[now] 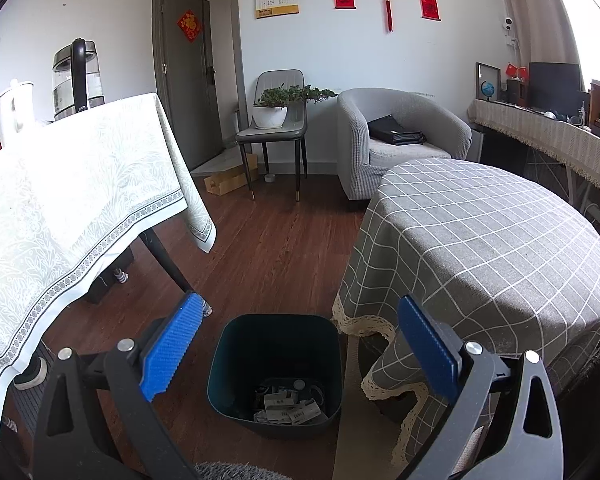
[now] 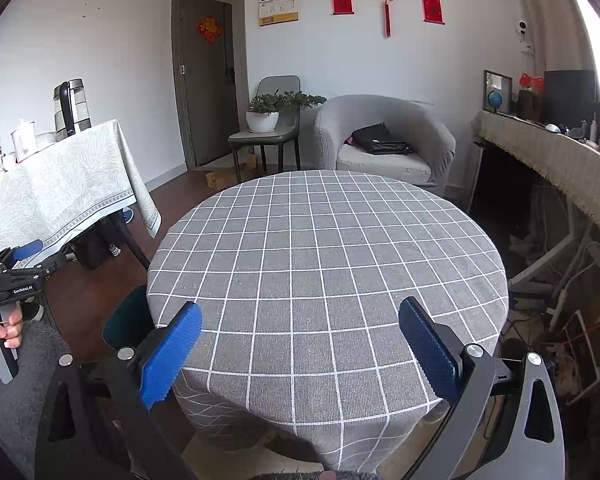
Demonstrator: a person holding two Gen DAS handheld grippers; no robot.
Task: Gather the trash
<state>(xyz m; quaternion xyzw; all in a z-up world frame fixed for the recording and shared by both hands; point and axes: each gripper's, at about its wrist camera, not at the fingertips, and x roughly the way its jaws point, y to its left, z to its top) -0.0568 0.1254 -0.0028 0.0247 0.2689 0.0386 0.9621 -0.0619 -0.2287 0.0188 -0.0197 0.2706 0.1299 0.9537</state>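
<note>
A dark bin (image 1: 276, 368) stands on the wooden floor between two tables, with crumpled paper trash (image 1: 288, 406) lying at its bottom. My left gripper (image 1: 300, 344) hangs above and in front of the bin, open, nothing between its blue pads. My right gripper (image 2: 300, 344) is open too, held over the near edge of the round table with the grey checked cloth (image 2: 324, 248), whose top is bare. In the right wrist view the bin's rim (image 2: 128, 316) shows left of that table, and the left gripper (image 2: 20, 260) is at the far left with a hand on its handle.
A table with a pale patterned cloth (image 1: 60, 208) stands at left, carrying a kettle (image 1: 78, 76) and cups. Behind are a grey armchair (image 1: 396, 136) with a black bag, a chair with a potted plant (image 1: 272, 112), a door, and a long sideboard (image 2: 548, 160) at right.
</note>
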